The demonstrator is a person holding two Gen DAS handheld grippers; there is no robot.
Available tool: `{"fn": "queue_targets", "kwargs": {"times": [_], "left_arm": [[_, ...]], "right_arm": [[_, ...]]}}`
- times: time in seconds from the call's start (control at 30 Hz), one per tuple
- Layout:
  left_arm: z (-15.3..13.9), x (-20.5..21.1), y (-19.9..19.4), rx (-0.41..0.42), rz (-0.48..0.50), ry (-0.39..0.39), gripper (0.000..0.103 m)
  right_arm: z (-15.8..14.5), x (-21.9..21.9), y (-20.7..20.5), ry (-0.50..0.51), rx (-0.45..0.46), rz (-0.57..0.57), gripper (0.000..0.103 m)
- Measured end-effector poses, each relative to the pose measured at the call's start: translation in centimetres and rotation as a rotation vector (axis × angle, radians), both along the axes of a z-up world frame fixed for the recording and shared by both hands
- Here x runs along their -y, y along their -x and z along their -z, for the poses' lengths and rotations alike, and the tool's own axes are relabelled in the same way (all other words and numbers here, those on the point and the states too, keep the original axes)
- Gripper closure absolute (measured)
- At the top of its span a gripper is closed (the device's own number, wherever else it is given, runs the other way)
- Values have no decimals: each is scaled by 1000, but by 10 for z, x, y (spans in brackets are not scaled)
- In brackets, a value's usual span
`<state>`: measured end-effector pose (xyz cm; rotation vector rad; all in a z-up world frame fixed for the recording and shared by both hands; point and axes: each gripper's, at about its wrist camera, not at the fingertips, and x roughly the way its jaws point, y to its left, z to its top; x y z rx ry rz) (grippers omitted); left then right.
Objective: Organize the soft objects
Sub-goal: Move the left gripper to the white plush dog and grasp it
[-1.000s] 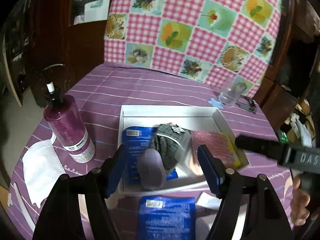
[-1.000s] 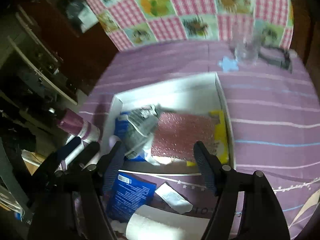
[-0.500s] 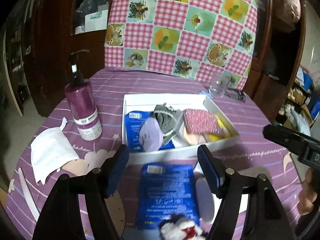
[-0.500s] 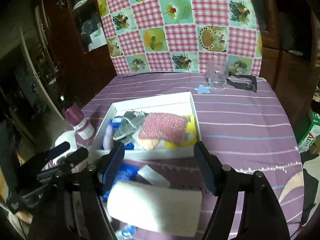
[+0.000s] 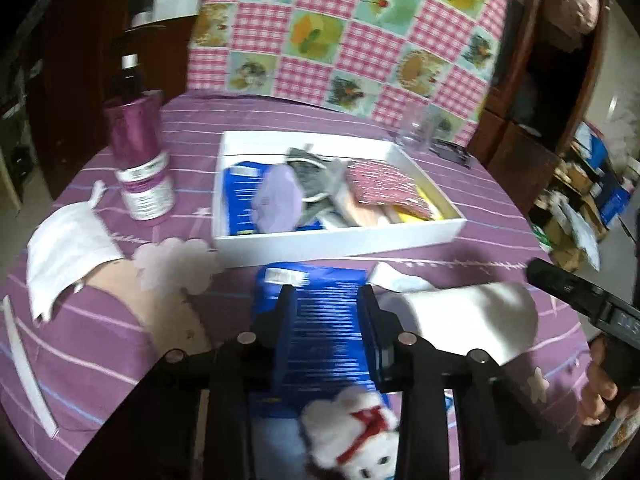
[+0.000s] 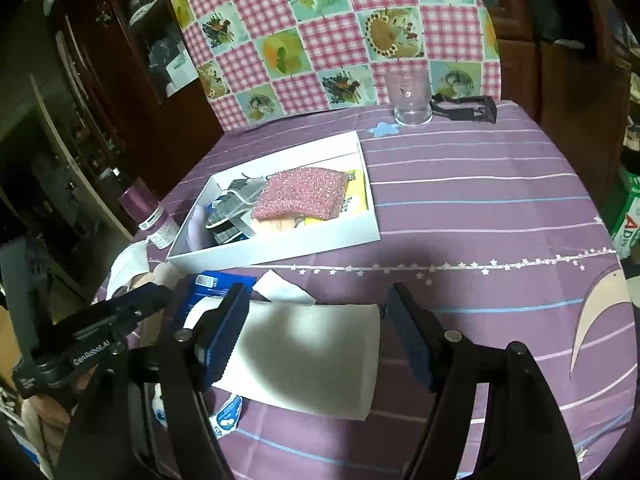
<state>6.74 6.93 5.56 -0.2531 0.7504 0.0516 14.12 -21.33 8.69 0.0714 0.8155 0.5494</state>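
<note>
A white box (image 5: 340,236) (image 6: 280,248) on the purple tablecloth holds a pink sparkly pouch (image 5: 384,188) (image 6: 304,196), a lavender pad (image 5: 278,200), a grey cloth (image 5: 316,176) and a blue packet (image 5: 240,200). A second blue packet (image 5: 324,312) lies flat in front of the box. My left gripper (image 5: 328,320) hovers over it with its jaws closing, and the pads do not press on it. A white plush toy (image 5: 352,440) lies under that gripper's arms. My right gripper (image 6: 316,296) stands open around a white folded cloth (image 6: 304,356) (image 5: 460,316).
A purple pump bottle (image 5: 140,160) and a white paper sheet (image 5: 64,256) sit left of the box. A glass (image 6: 410,96) and a black clip (image 6: 468,108) stand at the far edge, before a chair with a checked cover (image 5: 340,32). A hand (image 5: 600,392) holds the right gripper.
Both grippers have drawn back from the box toward the table's near edge. The left jaws have narrowed over the blue packet. The plush toy and white cloth have come into view.
</note>
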Motion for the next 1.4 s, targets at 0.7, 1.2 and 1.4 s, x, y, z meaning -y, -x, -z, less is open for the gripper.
{"fn": "queue_targets", "kwargs": {"times": [0.7,1.2,1.4], "left_arm": [[-6,5,47,58,54,35,67],[37,34,63,-33,115,14,50],[42,38,63,-52,131,8,49]], "right_arm": [[-1,-17,41,39,42,-164,31],[24,-15,62,30,-5,-246,41],[32,-24,66,68,-39,-261,41]]}}
